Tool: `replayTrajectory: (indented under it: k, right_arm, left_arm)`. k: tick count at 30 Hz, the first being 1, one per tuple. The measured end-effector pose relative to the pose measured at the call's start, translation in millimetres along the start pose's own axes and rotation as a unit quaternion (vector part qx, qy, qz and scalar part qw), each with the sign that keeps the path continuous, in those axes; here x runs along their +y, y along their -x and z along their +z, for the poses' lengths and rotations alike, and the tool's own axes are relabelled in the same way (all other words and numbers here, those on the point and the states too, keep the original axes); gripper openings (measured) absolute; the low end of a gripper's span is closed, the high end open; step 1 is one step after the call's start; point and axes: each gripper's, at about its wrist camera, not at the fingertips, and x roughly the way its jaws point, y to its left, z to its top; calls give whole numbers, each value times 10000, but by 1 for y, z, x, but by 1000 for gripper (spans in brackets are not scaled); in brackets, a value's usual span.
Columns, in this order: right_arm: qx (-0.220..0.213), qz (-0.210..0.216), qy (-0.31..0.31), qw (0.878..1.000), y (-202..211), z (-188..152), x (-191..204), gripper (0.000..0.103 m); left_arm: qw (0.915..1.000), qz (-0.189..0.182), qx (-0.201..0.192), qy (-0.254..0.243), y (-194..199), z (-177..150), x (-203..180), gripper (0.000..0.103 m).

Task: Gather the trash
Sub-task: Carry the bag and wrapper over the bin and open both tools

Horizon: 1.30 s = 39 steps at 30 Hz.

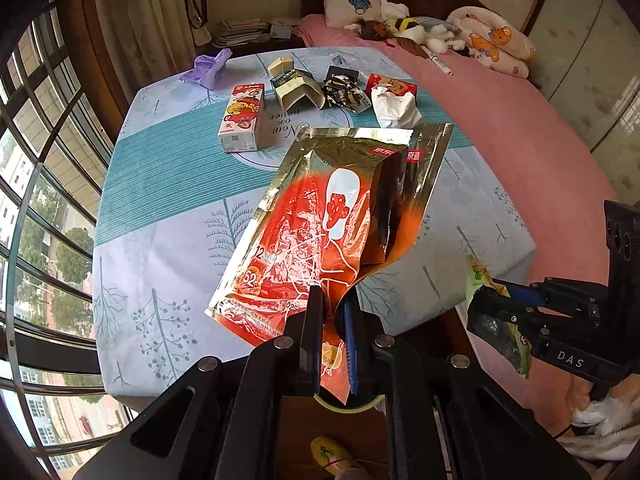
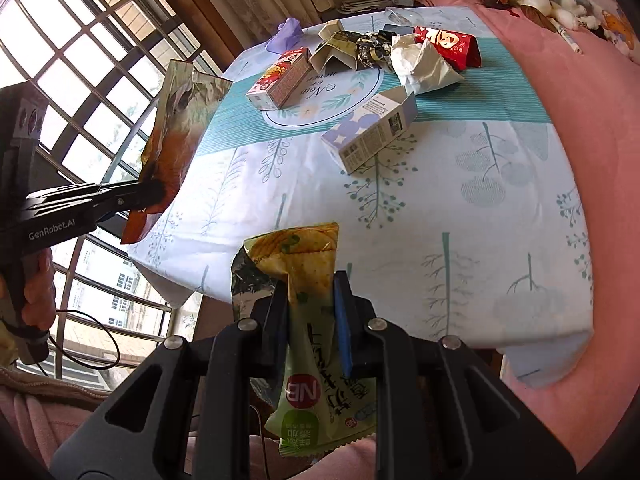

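My left gripper (image 1: 334,300) is shut on the lower edge of an orange and gold foil bag (image 1: 320,216), held up over the near side of the table. In the right wrist view the left gripper (image 2: 156,192) holds that foil bag (image 2: 180,120) off the table's left edge. My right gripper (image 2: 310,284) is shut on a green snack packet (image 2: 304,256) above the table's near edge; the right gripper (image 1: 480,304) also shows from the side. A red juice carton (image 2: 280,76), white crumpled paper (image 2: 424,66) and a blue-dotted box (image 2: 372,132) lie on the table.
The tablecloth-covered table (image 2: 460,220) also carries a purple glove (image 2: 286,34), an opened cream carton (image 1: 298,90), a black crumpled wrapper (image 1: 346,90) and a red packet (image 2: 448,46). A pink bed (image 1: 520,140) with plush toys lies to the right, barred windows (image 1: 36,160) to the left.
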Motion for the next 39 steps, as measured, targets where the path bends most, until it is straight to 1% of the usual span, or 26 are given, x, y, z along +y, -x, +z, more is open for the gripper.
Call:
replayTrajectory:
  k: [5, 9, 15, 20, 24, 28, 31, 33, 36, 39]
  right_arm:
    - [-154, -127, -410, 9990, 11, -43, 32, 17]
    - [-231, -227, -699, 9970, 15, -79, 50, 17]
    - [-75, -376, -1284, 9910, 8, -129, 55, 17]
    - [136, -562, -1868, 9807, -10, -165, 37, 17]
    - [265, -750, -2339, 9690, -39, -194, 11, 17]
    - [449, -967, -2646, 9585, -89, -223, -19, 17]
    - [608, -1084, -2901, 9489, -136, -246, -47, 17]
    - [712, -1104, -3024, 9441, -169, -260, -65, 17]
    - [829, -1105, -3072, 9416, -217, -276, -88, 17]
    - [912, -1095, -3112, 9396, -259, -290, -108, 17]
  left_arm:
    - [9992, -150, -42, -373, 20, -51, -6, 9]
    - [9981, -323, 103, -520, 19, -85, -12, 9]
    - [9944, -641, 538, -649, 2, -130, -28, 9]
    - [9880, -938, 1077, -583, -33, -168, -42, 9]
    - [9834, -1008, 1380, -612, -78, -200, -56, 9]
    - [9797, -995, 1661, -526, -146, -228, -60, 9]
    - [9775, -1117, 1725, -483, -201, -245, -60, 9]
    - [9768, -1068, 1778, -530, -239, -256, -60, 9]
    - [9777, -970, 1793, -499, -289, -272, -57, 9]
    - [9787, -883, 1806, -408, -331, -279, -48, 10]
